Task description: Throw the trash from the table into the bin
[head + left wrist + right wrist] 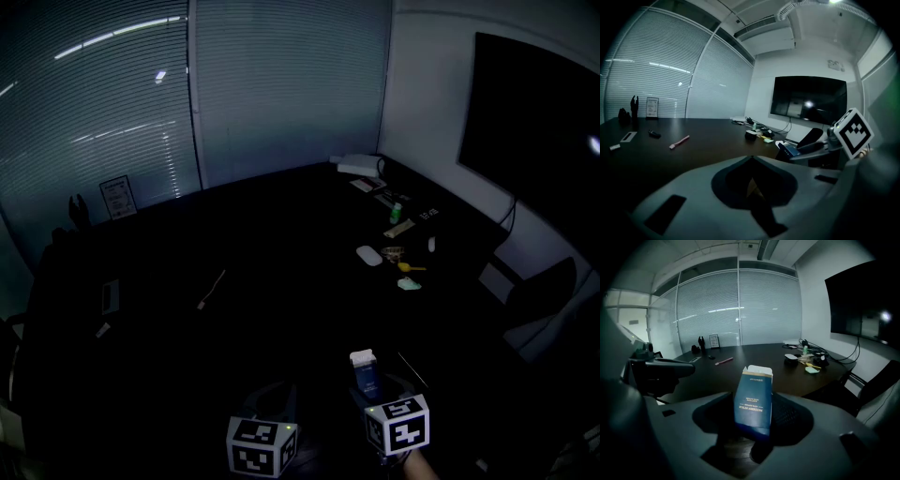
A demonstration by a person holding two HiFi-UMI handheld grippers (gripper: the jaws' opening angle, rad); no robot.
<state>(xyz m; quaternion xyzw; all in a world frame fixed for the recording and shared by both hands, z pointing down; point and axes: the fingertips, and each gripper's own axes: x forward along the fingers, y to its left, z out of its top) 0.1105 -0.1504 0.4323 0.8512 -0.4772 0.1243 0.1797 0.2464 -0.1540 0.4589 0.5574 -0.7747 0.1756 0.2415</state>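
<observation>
Trash is in hand: a blue carton (753, 401) stands clamped in the right tongs (754, 423), its long axis running out along the jaws, open flap at the far end. The left tongs (751, 180) look drawn together, with a tan sliver (751, 187) between them that I cannot identify. More litter (398, 262) lies on the desk (234, 309), ahead and right of the right tongs, well apart; no bin shows.

Box (752, 401) dark blue with pale tan band and white flap, left cube (262, 448) and right cube (401, 427) white with black square markers, counter (234, 309) near-black brown, thin stick (678, 141) pink, blinds (281, 84) grey horizontal slats, screen (534, 112) black
</observation>
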